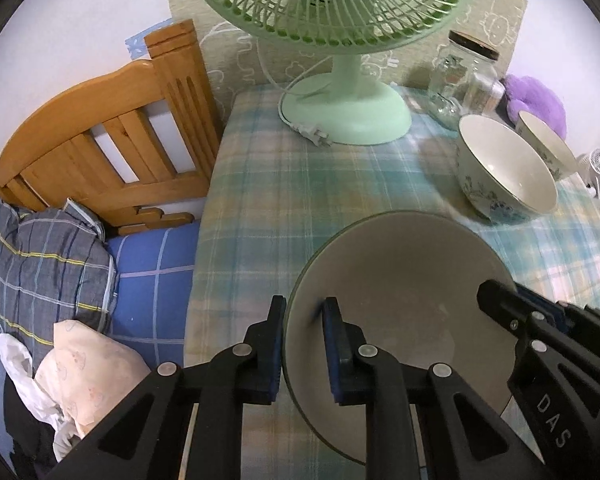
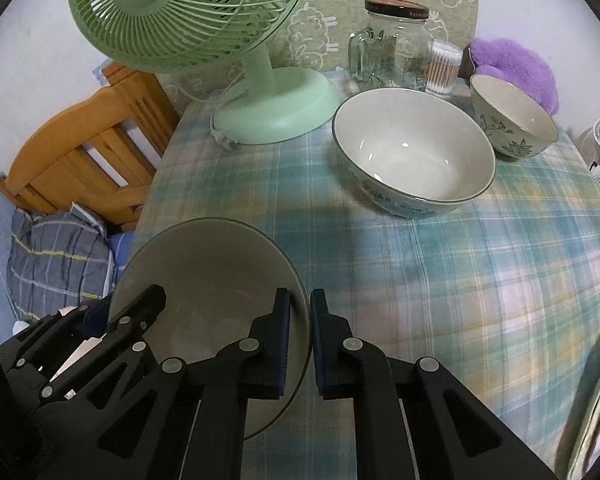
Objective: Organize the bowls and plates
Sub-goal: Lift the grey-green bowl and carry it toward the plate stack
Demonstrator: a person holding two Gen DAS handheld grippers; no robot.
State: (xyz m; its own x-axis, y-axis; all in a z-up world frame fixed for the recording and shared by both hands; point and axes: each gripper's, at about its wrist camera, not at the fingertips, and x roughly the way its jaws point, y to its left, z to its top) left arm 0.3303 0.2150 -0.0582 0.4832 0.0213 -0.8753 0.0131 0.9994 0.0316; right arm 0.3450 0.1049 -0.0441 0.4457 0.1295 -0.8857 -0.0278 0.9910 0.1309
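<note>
A round grey-green plate (image 1: 404,280) is held over the checked tablecloth (image 1: 268,200), tilted. My left gripper (image 1: 304,344) is shut on its left rim, one finger on each face. My right gripper (image 2: 300,336) is shut on its right rim; the plate also shows in the right wrist view (image 2: 208,272). A large white bowl with blue flowers (image 2: 416,156) stands upright beyond the plate. A smaller flowered bowl (image 2: 512,116) stands behind it to the right. Both bowls also show in the left wrist view: the large bowl (image 1: 504,168) and the small bowl (image 1: 548,144).
A green desk fan (image 2: 204,36) stands at the table's back, its loose plug (image 1: 316,136) lying on the cloth. A glass jar (image 2: 396,40), cotton swabs (image 2: 444,64) and a purple plush (image 2: 516,68) sit behind the bowls. A wooden headboard (image 1: 112,128) and bed lie left of the table. Another plate's edge (image 2: 596,408) shows at lower right.
</note>
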